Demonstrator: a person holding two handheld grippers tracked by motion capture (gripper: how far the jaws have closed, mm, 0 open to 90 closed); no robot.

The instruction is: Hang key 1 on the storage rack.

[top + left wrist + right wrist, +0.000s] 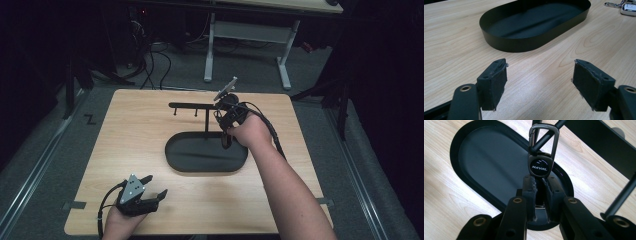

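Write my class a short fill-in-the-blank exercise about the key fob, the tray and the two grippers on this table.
1. The right gripper is shut on a key fob that bears the word ____.
2. The black tray has an ____ outline.
3. The left gripper has its jaws ____, with nothing between them.
4. The table top is made of ____.

Missing words: HAVAL; oval; open; wood

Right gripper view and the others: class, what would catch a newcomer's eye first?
The HAVAL key fob stands out, clamped in the right tool, its carabiner around a rod of the black stand. Below lies the black oval tray at mid-table. The left tool rests open near the table's front edge.
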